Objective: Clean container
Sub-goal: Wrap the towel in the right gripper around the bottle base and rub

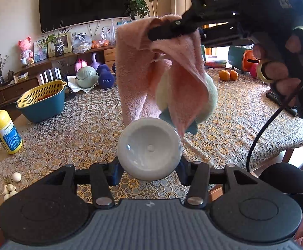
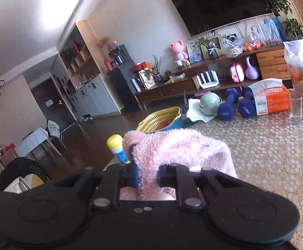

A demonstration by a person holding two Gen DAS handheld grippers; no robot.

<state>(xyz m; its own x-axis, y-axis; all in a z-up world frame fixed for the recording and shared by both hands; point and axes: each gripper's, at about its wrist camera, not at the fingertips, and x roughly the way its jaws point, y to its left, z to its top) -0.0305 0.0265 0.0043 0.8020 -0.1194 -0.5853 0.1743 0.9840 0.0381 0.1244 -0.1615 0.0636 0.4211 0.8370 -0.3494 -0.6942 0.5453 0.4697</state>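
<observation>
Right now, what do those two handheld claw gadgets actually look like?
Both are matte black plastic. The left claw has round discs, silver rivets, blue finger pads and a ribbed grey base. The right claw has embossed letters, a pistol-style handle, yellow finger rings and a black cable.

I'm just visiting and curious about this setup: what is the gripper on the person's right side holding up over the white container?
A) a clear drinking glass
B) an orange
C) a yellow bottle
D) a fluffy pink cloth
D: the right gripper has its fingers closed on the fluffy pink cloth, which hangs above the white container held in the left gripper.
</observation>
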